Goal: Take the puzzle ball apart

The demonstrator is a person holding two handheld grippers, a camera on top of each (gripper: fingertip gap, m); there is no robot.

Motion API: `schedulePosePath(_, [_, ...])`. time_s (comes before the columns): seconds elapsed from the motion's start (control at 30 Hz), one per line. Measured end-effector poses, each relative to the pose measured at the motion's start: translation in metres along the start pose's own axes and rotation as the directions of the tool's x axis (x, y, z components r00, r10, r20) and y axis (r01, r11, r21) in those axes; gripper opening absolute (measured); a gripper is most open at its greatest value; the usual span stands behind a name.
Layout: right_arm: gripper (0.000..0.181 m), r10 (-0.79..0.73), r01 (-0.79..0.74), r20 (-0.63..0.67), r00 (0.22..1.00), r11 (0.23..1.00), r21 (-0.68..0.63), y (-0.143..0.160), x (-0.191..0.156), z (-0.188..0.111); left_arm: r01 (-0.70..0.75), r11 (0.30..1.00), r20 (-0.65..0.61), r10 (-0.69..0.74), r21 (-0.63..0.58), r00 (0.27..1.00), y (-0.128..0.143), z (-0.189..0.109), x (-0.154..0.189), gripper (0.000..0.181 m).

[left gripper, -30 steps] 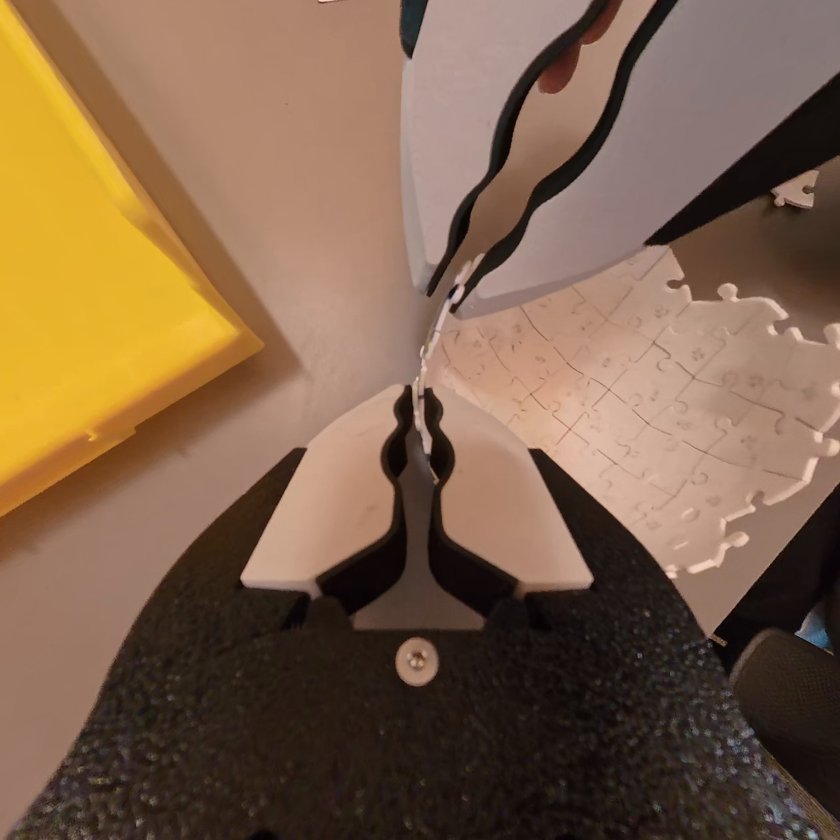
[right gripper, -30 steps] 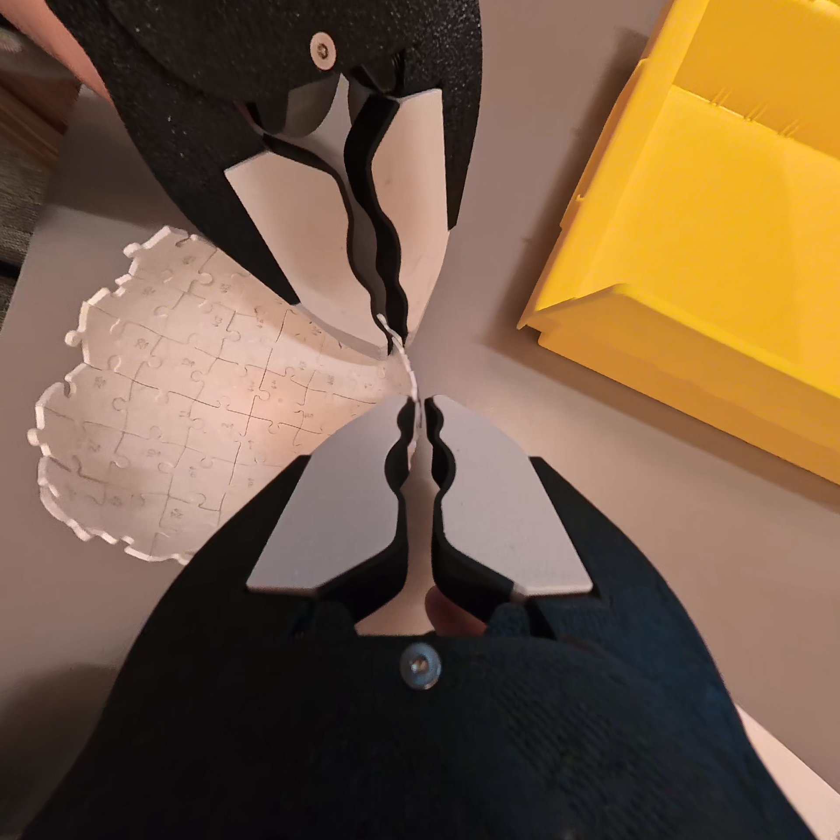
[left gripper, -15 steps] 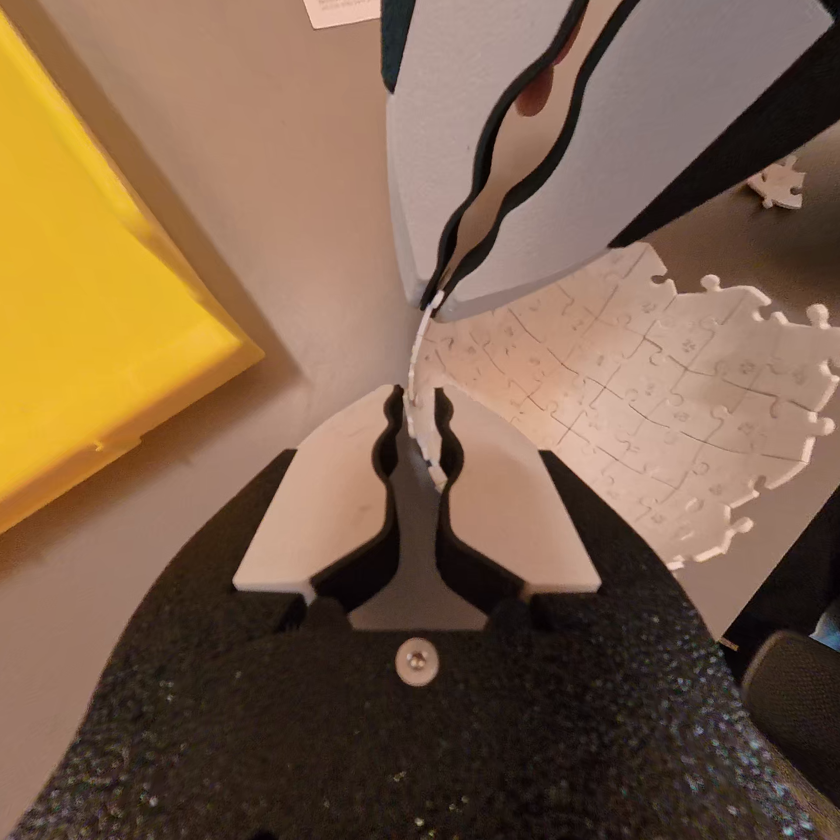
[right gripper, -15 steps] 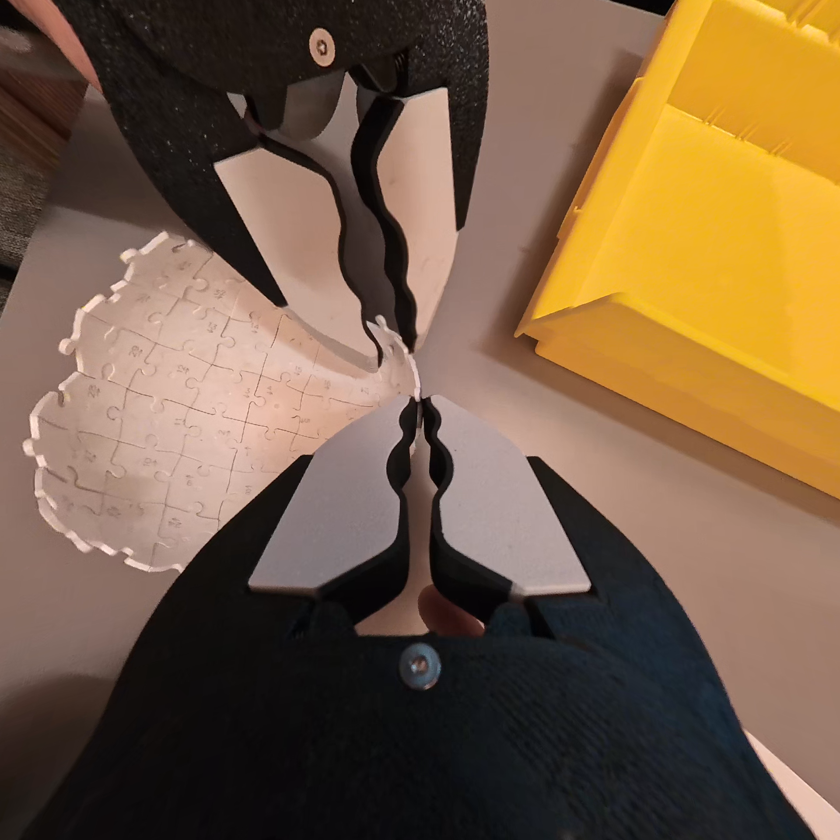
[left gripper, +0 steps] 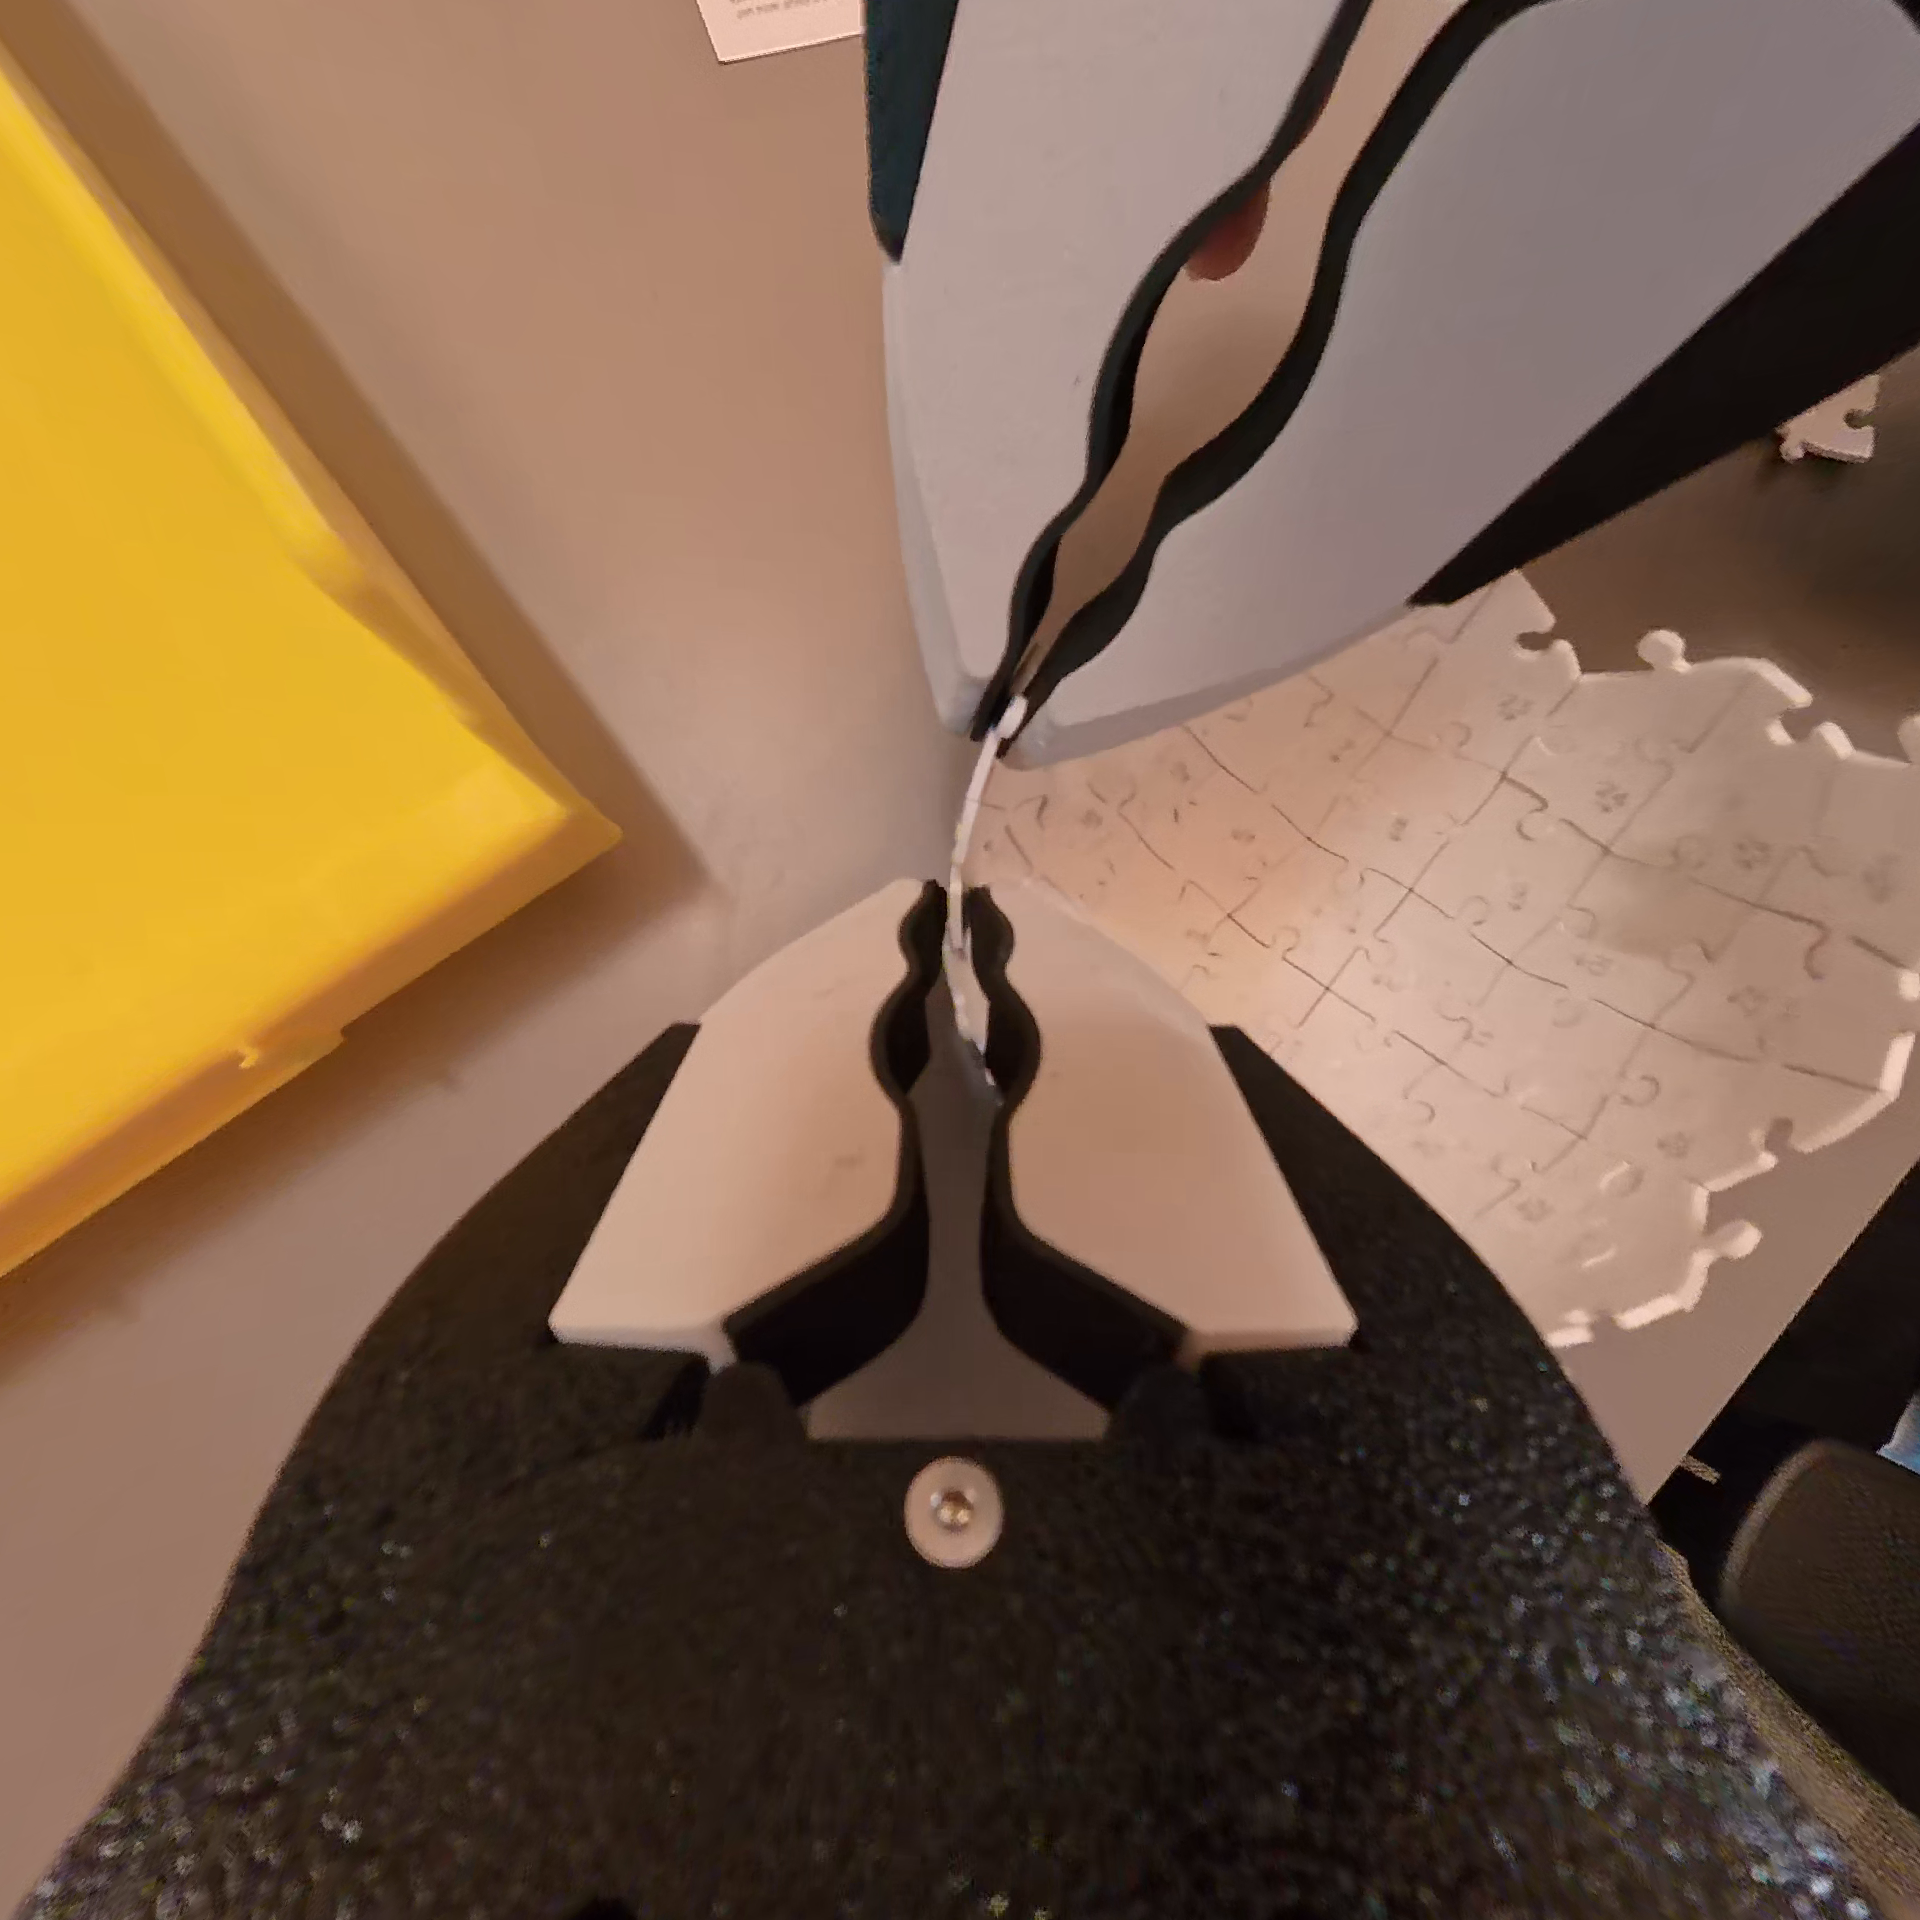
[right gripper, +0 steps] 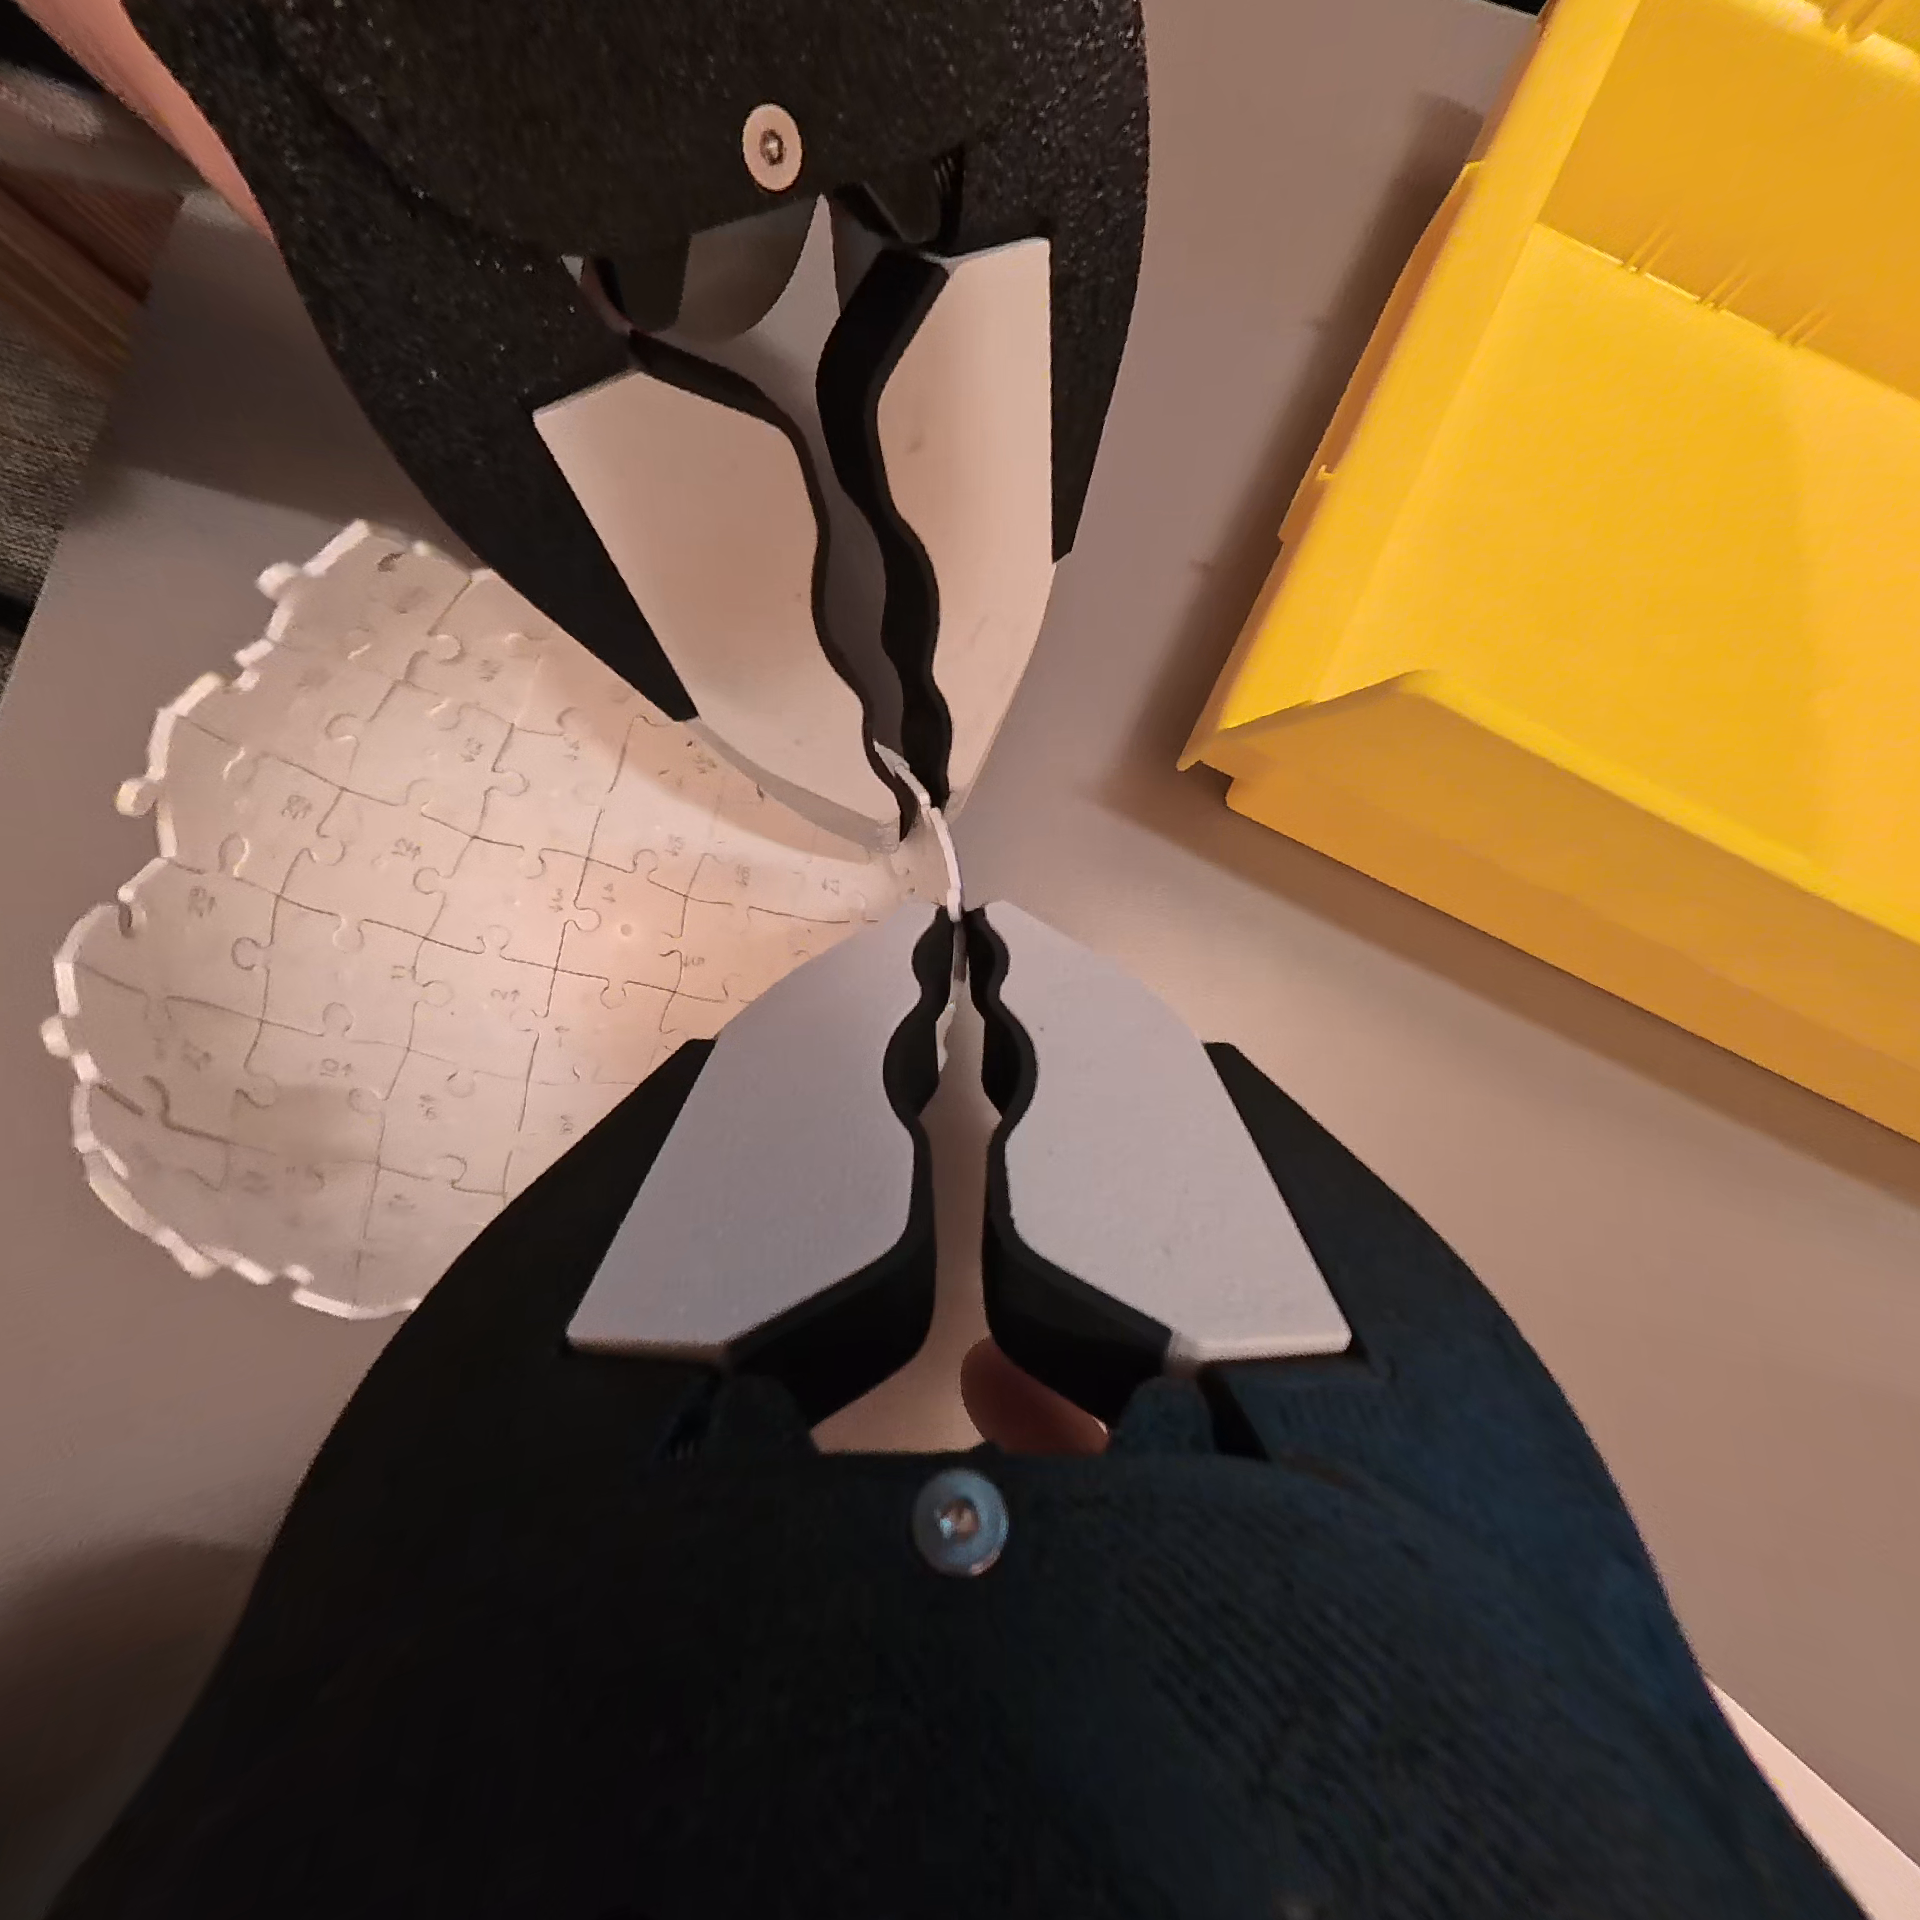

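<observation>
The puzzle ball is a curved white shell of joined jigsaw pieces [left gripper: 1507,935], lit from within and held over the grey table. Its thin rim runs edge-on between both grippers. My left gripper [left gripper: 954,914] is shut on the rim at its near end. My right gripper [left gripper: 1006,717] comes in from above in the left wrist view and is shut on the same rim a little further along. In the right wrist view the shell [right gripper: 364,935] bulges to the left, the right gripper [right gripper: 956,930] pinches the rim, and the left gripper [right gripper: 920,805] pinches it just beyond.
A yellow bin [left gripper: 208,727] stands on the left of the left wrist view and on the right of the right wrist view [right gripper: 1610,571]. A loose white puzzle piece [left gripper: 1823,431] lies on the table [left gripper: 623,416]. A white card [left gripper: 779,21] lies at the far edge. Less than 4 cm separates the two grippers' tips.
The left gripper's jaws stood a little apart half a second ago and have closed on the rim again. The shell has shifted slightly. The right gripper has kept its grip.
</observation>
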State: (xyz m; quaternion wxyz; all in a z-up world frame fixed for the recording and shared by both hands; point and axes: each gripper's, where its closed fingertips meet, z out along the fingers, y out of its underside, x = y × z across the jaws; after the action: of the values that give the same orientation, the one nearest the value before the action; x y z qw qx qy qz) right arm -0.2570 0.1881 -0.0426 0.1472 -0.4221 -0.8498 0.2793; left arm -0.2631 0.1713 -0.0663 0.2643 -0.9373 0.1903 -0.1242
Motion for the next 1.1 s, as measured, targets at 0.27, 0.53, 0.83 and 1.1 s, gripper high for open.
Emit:
schedulePosePath(0.27, [0.019,0.102,-0.102,0.017,0.995,0.994,0.026,0.002,0.005,-0.007,0.005,1.0,0.006,-0.005,0.0,1.0,0.0,0.0,0.0,0.003])
schedulePosePath(0.53, [0.026,0.244,-0.249,0.192,0.95,0.968,0.001,0.015,-0.008,-0.01,0.019,1.0,-0.002,-0.019,-0.009,1.0,0.002,0.0,-0.001,0.003])
schedulePosePath(0.83, [0.012,0.222,-0.22,0.2,0.954,0.975,-0.031,0.021,-0.008,0.004,0.033,0.999,0.001,-0.033,-0.034,0.999,0.005,0.002,-0.004,0.004])
schedulePosePath(1.1, [0.034,0.185,-0.188,0.043,0.982,0.979,0.074,0.01,0.002,-0.04,0.129,0.989,-0.007,-0.129,-0.075,0.992,0.014,0.003,-0.008,0.004])
